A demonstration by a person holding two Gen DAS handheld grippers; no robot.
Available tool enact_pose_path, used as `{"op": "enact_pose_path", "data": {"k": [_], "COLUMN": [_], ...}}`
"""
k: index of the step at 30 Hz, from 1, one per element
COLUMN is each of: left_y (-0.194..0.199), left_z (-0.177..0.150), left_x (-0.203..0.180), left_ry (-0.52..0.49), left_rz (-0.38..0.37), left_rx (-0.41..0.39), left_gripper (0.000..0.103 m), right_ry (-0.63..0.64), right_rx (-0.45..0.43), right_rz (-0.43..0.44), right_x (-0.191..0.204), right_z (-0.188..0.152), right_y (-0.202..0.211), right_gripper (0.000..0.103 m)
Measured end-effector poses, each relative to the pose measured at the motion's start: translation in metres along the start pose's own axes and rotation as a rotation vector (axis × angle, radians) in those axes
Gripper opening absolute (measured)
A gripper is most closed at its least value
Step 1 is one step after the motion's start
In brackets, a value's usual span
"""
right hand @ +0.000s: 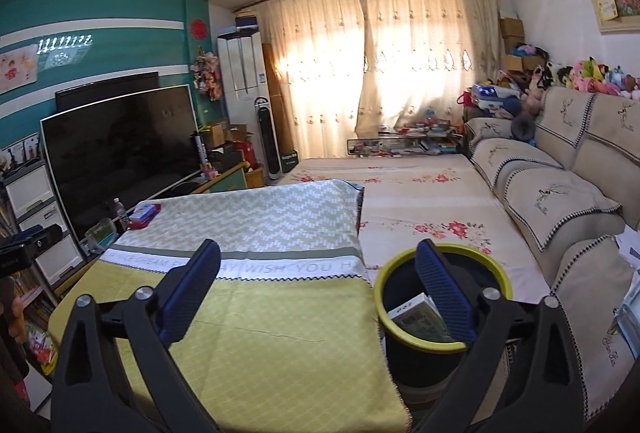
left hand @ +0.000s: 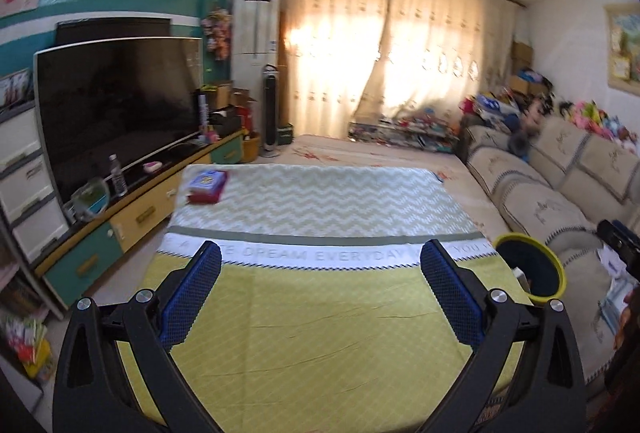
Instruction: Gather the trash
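A black trash bin with a yellow rim [right hand: 440, 337] stands on the floor at the table's right side; a box [right hand: 416, 317] lies inside it. The bin also shows in the left wrist view [left hand: 532, 269]. A red-and-blue pack [left hand: 207, 186] lies at the far left corner of the cloth-covered table [left hand: 320, 313], also seen in the right wrist view [right hand: 145, 213]. My left gripper [left hand: 320, 261] is open and empty above the table's near part. My right gripper [right hand: 318, 257] is open and empty, with its right finger [right hand: 444, 289] over the bin.
A TV [left hand: 116, 105] on a low cabinet [left hand: 132, 217] runs along the left, with a water bottle [left hand: 118, 175]. A sofa [right hand: 560, 201] lines the right wall. A flowered mat [right hand: 420, 201] covers the floor beyond the table. Curtains [right hand: 380, 73] hang at the back.
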State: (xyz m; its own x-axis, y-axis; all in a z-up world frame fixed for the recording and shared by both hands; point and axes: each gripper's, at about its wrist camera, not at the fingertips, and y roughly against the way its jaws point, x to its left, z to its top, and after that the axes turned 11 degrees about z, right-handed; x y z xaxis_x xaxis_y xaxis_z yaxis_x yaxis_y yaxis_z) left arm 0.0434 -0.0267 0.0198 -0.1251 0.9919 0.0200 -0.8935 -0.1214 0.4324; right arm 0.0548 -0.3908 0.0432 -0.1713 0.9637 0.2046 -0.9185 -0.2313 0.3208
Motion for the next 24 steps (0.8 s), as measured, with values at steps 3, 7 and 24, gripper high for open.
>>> {"op": "enact_pose_path", "data": {"k": [3, 7, 24], "left_y": [0.012, 0.031, 0.062], "left_z": [-0.006, -0.013, -0.019], "left_x": [0.017, 0.012, 0.007], "left_ry": [0.013, -0.003, 0.005], "left_rz": [0.032, 0.051, 0.025], "left_rx": [-0.010, -0.043, -0.052], "left_gripper": [0.098, 0.098, 0.098], "right_ry": [0.012, 0.032, 0.014], "right_rx": [0.006, 0.009, 0.032], "right_rz": [-0.010, -0.056, -0.050], "right_x": [0.009, 0.017, 0.015], "right_z": [-0.001, -0.004, -0.012], "right_y": [0.005, 0.013, 0.014], "right_gripper": [0.096, 0.096, 0.096]}}
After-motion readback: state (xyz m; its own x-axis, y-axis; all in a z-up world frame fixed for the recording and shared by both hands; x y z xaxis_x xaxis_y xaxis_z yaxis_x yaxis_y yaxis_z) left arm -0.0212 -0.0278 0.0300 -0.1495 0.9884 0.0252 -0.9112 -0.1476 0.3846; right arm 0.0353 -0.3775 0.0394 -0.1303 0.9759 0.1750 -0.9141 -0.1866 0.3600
